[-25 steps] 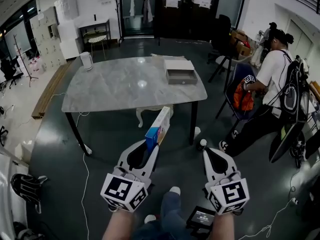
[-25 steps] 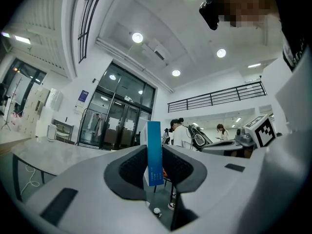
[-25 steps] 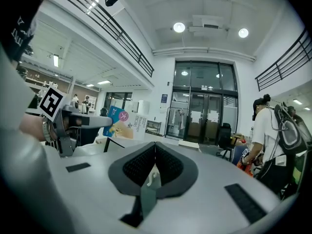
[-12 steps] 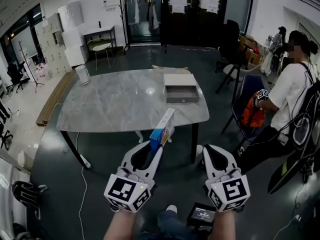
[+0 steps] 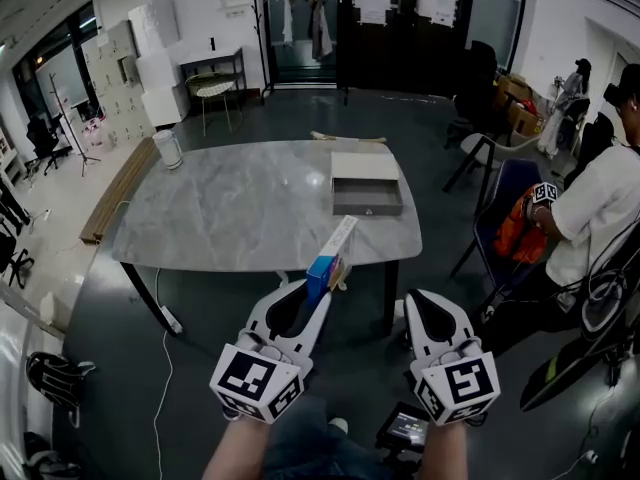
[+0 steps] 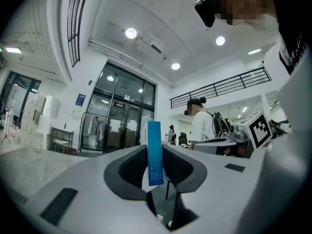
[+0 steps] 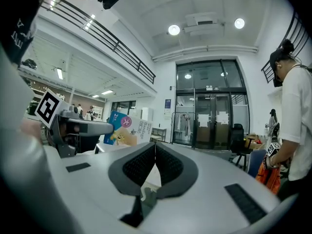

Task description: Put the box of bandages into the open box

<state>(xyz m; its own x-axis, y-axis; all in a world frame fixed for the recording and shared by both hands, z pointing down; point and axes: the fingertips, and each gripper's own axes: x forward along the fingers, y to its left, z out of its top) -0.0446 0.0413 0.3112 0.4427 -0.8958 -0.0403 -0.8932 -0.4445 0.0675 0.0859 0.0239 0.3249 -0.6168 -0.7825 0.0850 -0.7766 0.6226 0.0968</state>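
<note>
My left gripper [image 5: 322, 277] is shut on the box of bandages [image 5: 329, 257], a thin blue and white carton that sticks up and forward from its jaws. In the left gripper view the box of bandages [image 6: 154, 151] stands upright, pinched between the pads. The open box [image 5: 367, 197], a grey drawer-like tray with a white lid behind it, sits on the far right part of the marble table [image 5: 240, 208]. The held carton hangs in front of the table's near edge, short of the open box. My right gripper [image 5: 420, 303] is shut and holds nothing; its pads [image 7: 146, 165] meet.
A white canister [image 5: 168, 149] stands at the table's far left corner. A person in a white shirt [image 5: 596, 218] sits by a chair with an orange bag [image 5: 522, 234] to the right. A cable [image 5: 160, 388] runs on the floor at left. A small device [image 5: 405, 431] lies by my feet.
The view has moved closer to the table, and both grippers have kept their pose. The bandage box stays held in the left gripper.
</note>
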